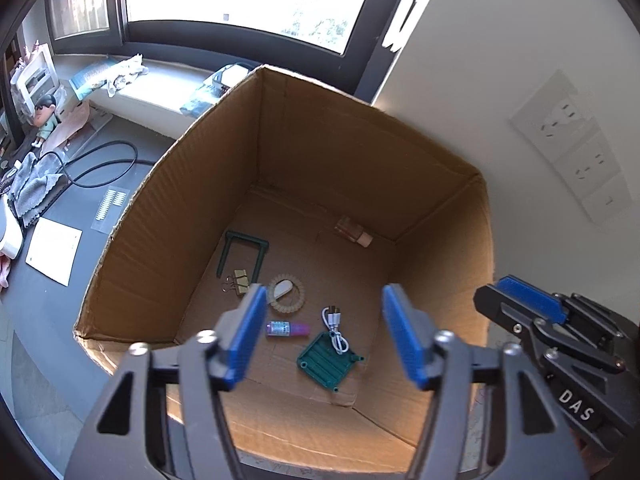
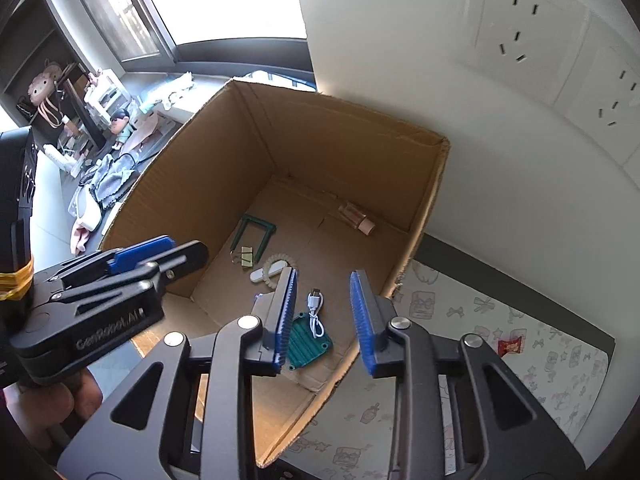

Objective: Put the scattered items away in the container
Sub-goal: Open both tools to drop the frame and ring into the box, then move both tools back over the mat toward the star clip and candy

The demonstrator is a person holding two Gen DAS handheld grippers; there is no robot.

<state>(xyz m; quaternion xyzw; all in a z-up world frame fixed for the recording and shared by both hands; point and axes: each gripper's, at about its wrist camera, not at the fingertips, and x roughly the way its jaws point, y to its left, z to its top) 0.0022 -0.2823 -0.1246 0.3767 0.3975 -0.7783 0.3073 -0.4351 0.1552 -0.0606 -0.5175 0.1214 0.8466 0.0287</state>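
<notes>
Box [image 1: 132, 240] holds cable [image 1: 335, 330], green plate [image 1: 326, 362] (partly hidden); both jaws apart, empty.

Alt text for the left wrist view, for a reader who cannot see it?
The open left gripper hovers empty above a cardboard box holding a white cable, green plate, pink tube and binder clips. The right gripper shows at right.

White letters "DAS" read on the black body of the right gripper [image 1: 516, 300], seen at the lower right of the left wrist view. Raised lettering "GenRobot.AI" read along the black body of the left gripper [image 2: 160, 254], seen at the left of the right wrist view. No other legible text found.
</notes>
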